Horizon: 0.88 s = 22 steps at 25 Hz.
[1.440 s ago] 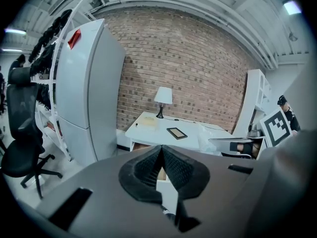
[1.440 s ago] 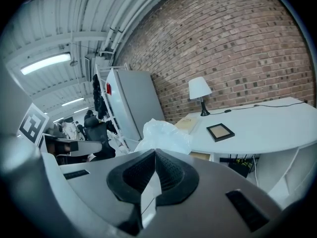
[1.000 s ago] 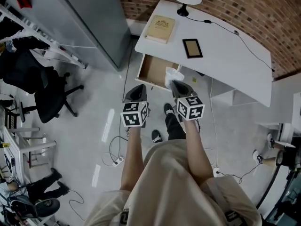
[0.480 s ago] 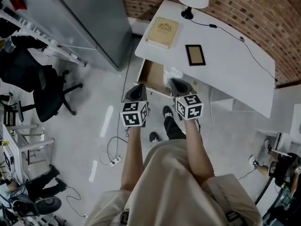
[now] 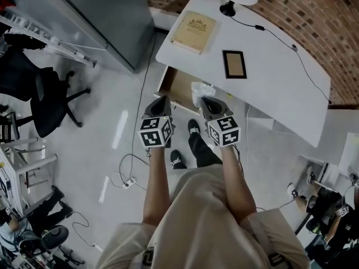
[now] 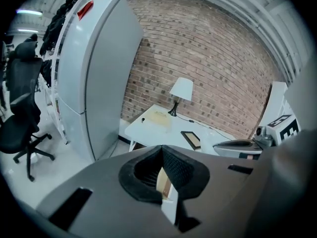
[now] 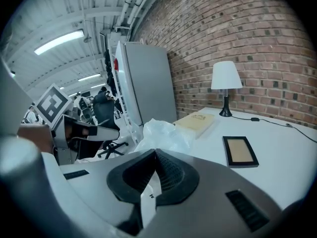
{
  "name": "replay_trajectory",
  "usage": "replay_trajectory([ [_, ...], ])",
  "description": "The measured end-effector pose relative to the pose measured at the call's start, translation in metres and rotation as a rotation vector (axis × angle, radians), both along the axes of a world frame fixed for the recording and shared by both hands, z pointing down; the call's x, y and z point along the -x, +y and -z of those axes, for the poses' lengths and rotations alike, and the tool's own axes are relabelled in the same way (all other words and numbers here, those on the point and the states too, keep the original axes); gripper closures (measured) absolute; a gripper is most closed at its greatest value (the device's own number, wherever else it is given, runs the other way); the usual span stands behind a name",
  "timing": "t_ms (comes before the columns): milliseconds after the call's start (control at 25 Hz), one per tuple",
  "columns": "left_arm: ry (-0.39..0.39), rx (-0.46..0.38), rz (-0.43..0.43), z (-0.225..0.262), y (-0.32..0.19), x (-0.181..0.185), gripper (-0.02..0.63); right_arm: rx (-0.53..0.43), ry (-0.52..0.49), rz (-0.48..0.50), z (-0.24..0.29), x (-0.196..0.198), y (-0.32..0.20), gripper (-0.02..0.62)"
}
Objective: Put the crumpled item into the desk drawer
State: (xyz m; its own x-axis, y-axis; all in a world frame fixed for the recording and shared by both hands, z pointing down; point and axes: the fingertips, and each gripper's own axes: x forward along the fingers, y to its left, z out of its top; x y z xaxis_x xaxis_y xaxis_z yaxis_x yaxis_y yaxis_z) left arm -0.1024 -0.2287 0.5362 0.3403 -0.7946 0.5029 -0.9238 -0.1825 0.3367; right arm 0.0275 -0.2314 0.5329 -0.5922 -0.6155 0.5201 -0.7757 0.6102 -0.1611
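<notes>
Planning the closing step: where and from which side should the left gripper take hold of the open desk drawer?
Likely the drawer's front panel, top edge, from above, one jaw inside, one outside: the panel stands upright with its rim exposed, near the empty left gripper.

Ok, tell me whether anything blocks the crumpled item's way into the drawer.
Nothing visible does. The right gripper holds the crumpled item right by the open drawer, whose visible wooden inside is bare. The left gripper sits clear of that path, to the left.
</notes>
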Motion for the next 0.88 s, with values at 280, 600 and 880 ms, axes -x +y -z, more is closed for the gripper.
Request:
replay_trajectory([
  [280,0.001,0.043,0.038,-0.027,-0.012,-0.004,0.591,0.031,-0.010,0.056,-0.024,0.004,-0.020,0.569],
  [600,-0.013,0.059,0.097,-0.037,-0.025,-0.002,0.591,0.069,-0.019,0.165,-0.042,0.031,-0.047,0.569],
  [880,-0.033,0.086,0.146,-0.039,-0.022,0.013,0.591,0.076,0.027,0.329,-0.058,0.068,-0.066,0.569],
])
